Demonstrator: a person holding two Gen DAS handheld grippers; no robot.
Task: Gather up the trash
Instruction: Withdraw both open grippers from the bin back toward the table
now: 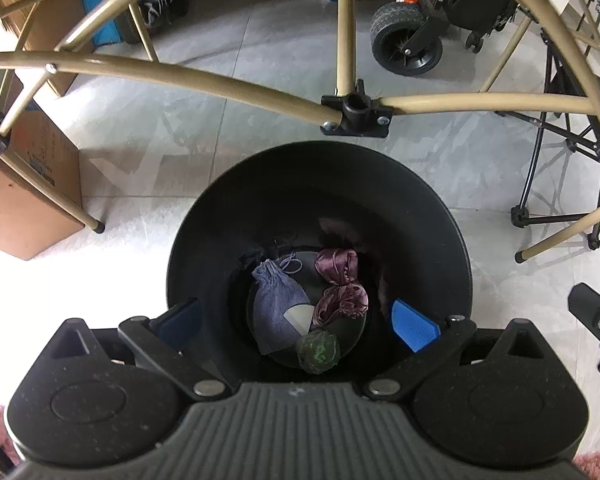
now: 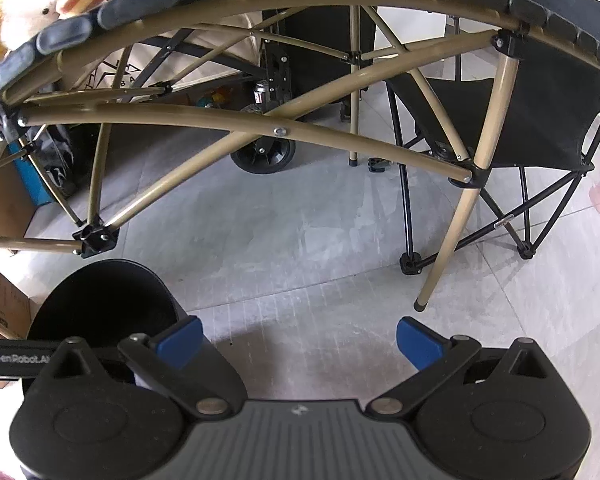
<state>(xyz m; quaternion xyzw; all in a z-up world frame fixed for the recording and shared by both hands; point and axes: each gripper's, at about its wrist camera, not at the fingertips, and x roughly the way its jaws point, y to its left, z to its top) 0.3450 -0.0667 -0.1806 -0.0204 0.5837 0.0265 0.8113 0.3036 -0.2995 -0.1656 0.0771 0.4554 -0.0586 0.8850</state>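
Note:
A black round trash bin stands on the tiled floor, seen from straight above in the left wrist view. Inside lie a lavender drawstring pouch, a crumpled mauve satin cloth, a white scrap and a dark green ball. My left gripper hangs open and empty over the bin's mouth. My right gripper is open and empty above the bare floor, to the right of the bin.
A tan metal folding-table frame spans above and behind the bin, with a leg on the right. Cardboard boxes stand at the left. A wheeled cart and a black folding chair stand behind.

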